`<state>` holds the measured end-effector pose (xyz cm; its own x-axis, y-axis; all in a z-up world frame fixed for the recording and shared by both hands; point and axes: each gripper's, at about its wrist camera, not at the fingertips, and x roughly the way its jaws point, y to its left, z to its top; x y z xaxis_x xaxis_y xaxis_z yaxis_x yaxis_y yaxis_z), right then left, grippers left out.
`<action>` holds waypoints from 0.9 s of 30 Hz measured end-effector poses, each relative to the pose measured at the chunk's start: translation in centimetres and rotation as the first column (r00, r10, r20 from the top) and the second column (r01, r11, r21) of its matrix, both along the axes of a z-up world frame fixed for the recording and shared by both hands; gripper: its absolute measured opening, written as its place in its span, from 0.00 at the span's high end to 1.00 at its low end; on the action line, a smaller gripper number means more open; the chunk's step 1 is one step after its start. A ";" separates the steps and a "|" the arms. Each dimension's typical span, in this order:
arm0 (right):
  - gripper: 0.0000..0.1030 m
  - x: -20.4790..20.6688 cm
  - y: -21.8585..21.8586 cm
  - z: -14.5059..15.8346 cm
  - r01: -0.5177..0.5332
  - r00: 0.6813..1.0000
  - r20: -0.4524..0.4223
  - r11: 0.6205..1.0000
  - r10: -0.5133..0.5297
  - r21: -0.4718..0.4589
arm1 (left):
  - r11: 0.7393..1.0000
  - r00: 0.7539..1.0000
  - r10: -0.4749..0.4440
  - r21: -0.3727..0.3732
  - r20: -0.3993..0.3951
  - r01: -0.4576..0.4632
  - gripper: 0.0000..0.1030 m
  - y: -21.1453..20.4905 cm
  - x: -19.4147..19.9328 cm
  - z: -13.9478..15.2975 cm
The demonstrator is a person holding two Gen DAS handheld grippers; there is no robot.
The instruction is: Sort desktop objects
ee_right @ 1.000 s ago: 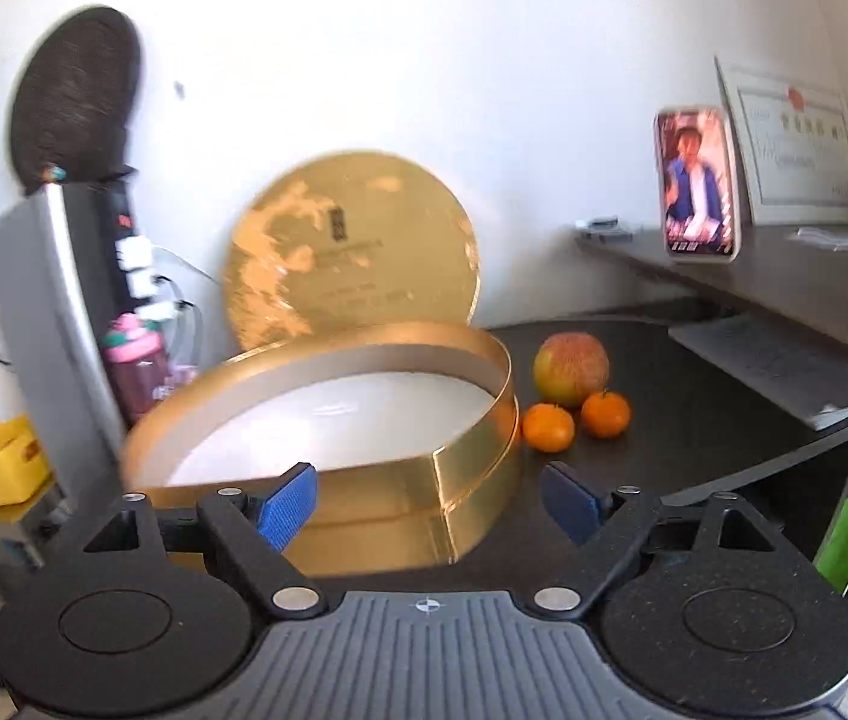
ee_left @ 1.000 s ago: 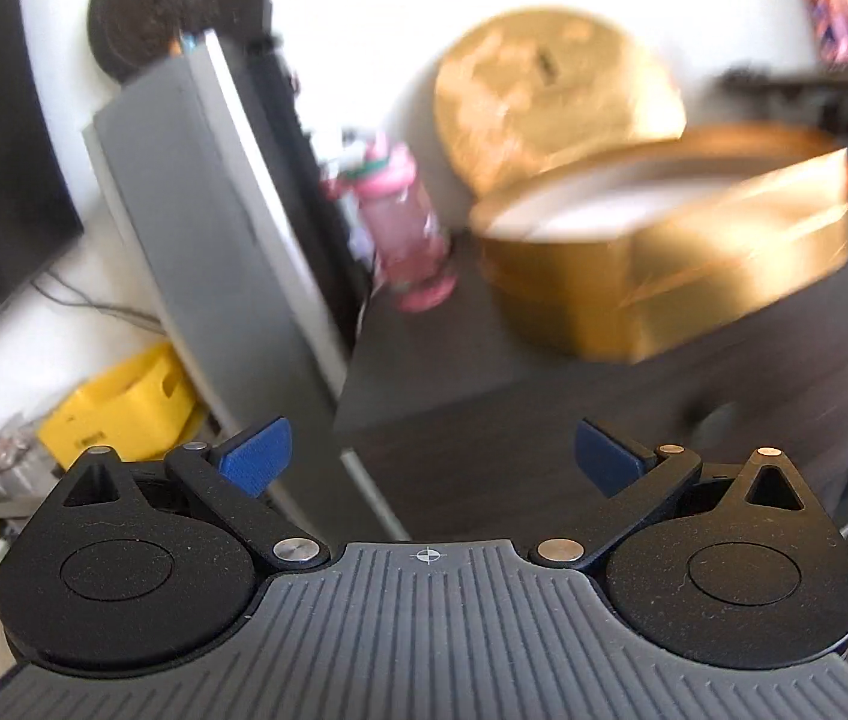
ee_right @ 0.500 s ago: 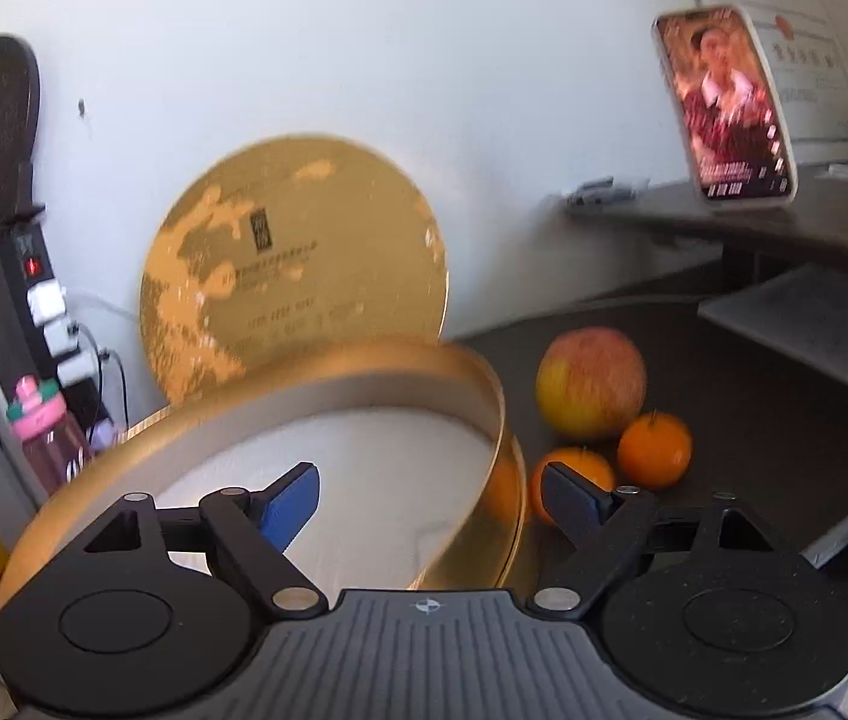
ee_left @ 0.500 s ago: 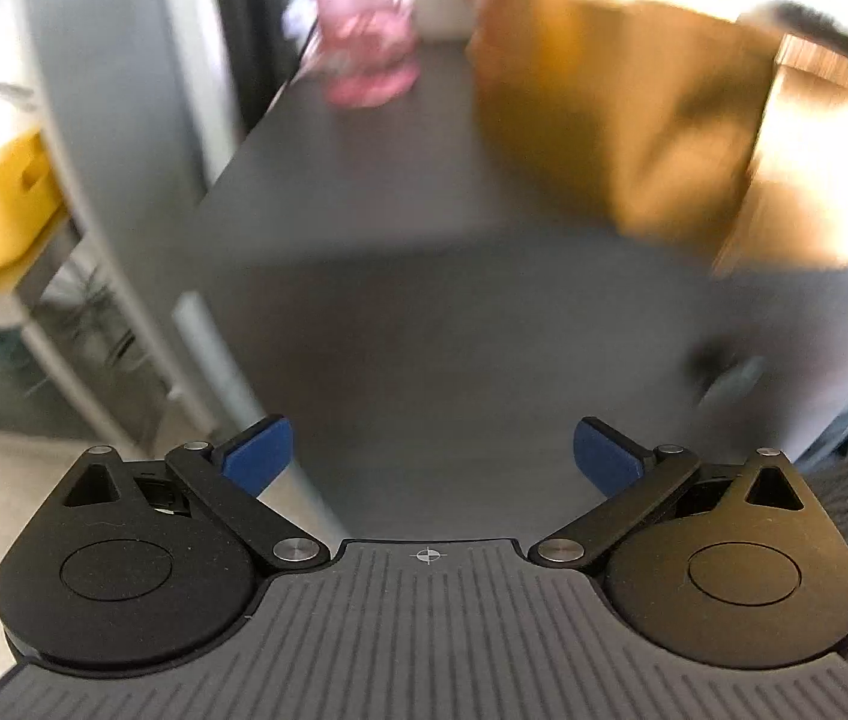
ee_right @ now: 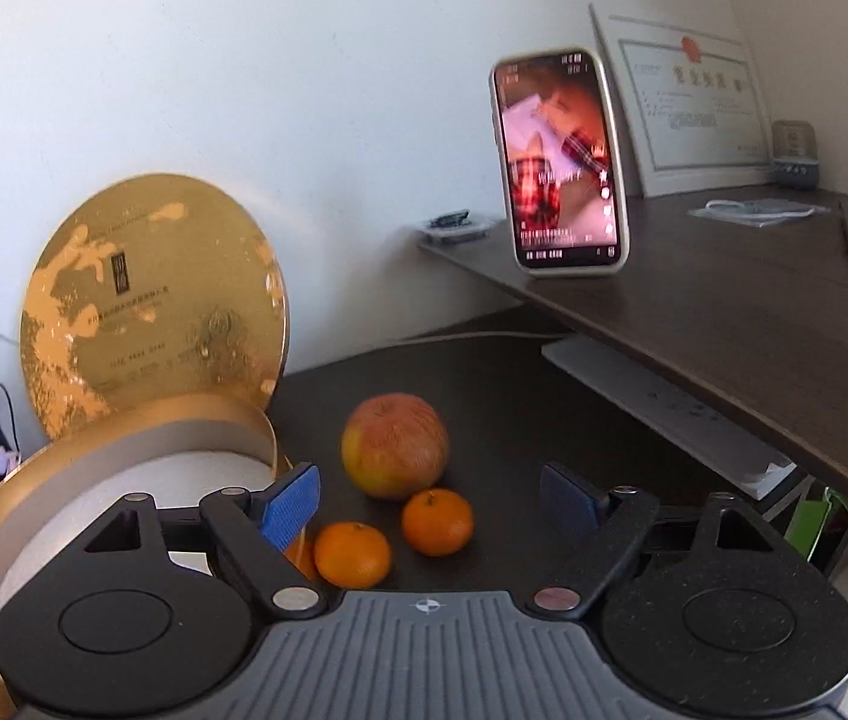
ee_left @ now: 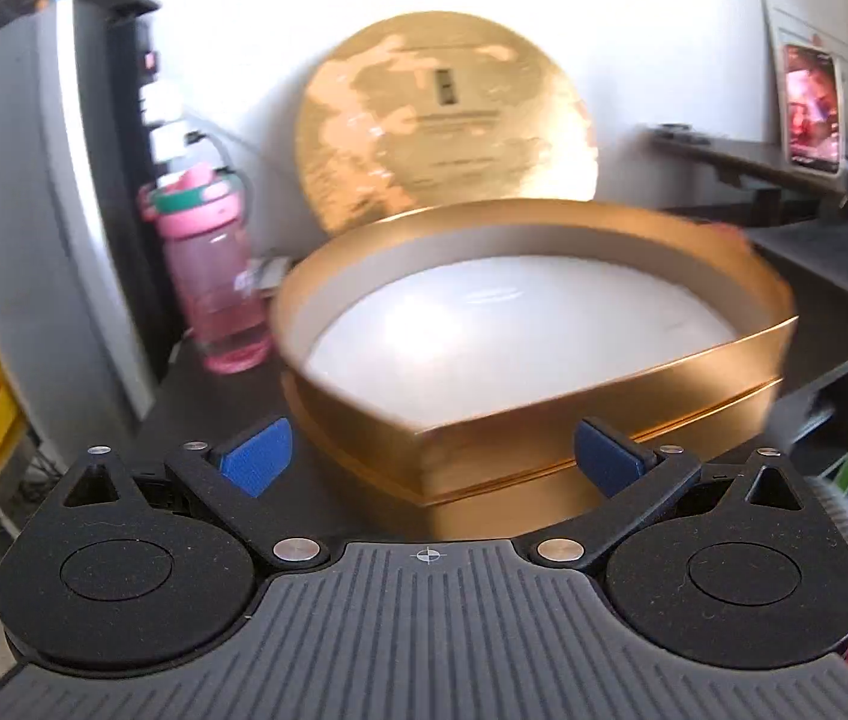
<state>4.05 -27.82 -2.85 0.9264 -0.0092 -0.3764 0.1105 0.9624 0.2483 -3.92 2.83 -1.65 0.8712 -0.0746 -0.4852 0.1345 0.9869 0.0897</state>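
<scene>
The left tool (ee_left: 430, 456) hangs wide open with nothing between its blue fingers (ee_left: 255, 457), facing the near corner of a gold box (ee_left: 544, 360) that sits on the dark tabletop (ee_left: 225, 414) just ahead of it. The box is open at the top, its white inside bare, and the picture here is a little blurred. To the left of that tool, beside the box, stands a pink water bottle (ee_left: 213, 276) with a green band under its cap, and further left rises a grey upright panel (ee_left: 21, 210). Straight beyond the box, the round gold lid (ee_left: 448, 120) leans upright against the white wall. The right tool (ee_right: 430, 498) is likewise spread wide and grips nothing. Just in front of it, between its fingers, lie two small oranges (ee_right: 352, 555) (ee_right: 437, 521) close together on the tabletop, and right behind them sits a red and yellow apple (ee_right: 395, 445), seemingly touching the further orange. To the left of this tool is the rim of the same gold box (ee_right: 123, 450), with the lid behind it. Off to the right and higher up, a darker wooden desk (ee_right: 754, 312) carries a phone (ee_right: 559, 162) propped upright with its screen lit, a framed certificate (ee_right: 688, 102) against the wall, and a face mask (ee_right: 754, 210) lying flat. Under that desk's edge a white keyboard (ee_right: 664, 408) rests on a lower shelf.
</scene>
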 end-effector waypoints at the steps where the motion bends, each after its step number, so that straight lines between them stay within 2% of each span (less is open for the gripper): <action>1: 0.28 0.2 -0.5 -0.3 -0.006 1.000 -0.010 1.000 0.005 -0.002 | 1.000 1.000 -0.006 -0.007 -0.011 0.006 0.00 -0.8 0.2 0.2; 6: 0.48 1.6 -2.0 -1.9 -0.074 0.997 -0.040 0.997 0.073 -0.014 | 0.995 0.995 -0.041 -0.093 -0.087 0.033 0.00 -4.1 0.6 1.4; 8: 0.49 2.3 -2.1 -2.5 -0.109 0.993 -0.043 0.993 0.107 -0.037 | 0.993 0.994 -0.065 -0.102 -0.093 0.055 0.00 -5.0 0.3 2.1; 12: 0.49 4.4 -2.4 -3.8 -0.154 0.985 -0.087 0.988 0.152 -0.025 | 0.997 0.996 -0.064 -0.049 -0.065 0.061 0.00 -6.4 0.2 3.0; 14: 0.48 5.6 -2.4 -4.4 -0.151 0.982 -0.113 0.988 0.149 -0.011 | 0.997 0.996 -0.067 -0.031 -0.052 0.066 0.00 -7.0 0.4 3.4; 19: 0.49 7.9 -1.8 -5.3 -0.126 0.982 -0.150 0.991 0.119 -0.043 | 0.996 0.994 -0.089 -0.026 -0.056 0.088 0.00 -7.8 1.9 3.7; 23: 0.56 9.2 -1.4 -5.6 -0.110 0.977 -0.193 0.991 0.094 -0.076 | 0.994 0.993 -0.104 -0.028 -0.063 0.102 0.00 -8.0 3.1 3.4; 27: 0.56 9.4 -1.3 -5.3 -0.117 0.972 -0.216 0.990 0.096 -0.084 | 0.991 0.989 -0.129 -0.041 -0.070 0.126 0.00 -8.1 4.2 3.1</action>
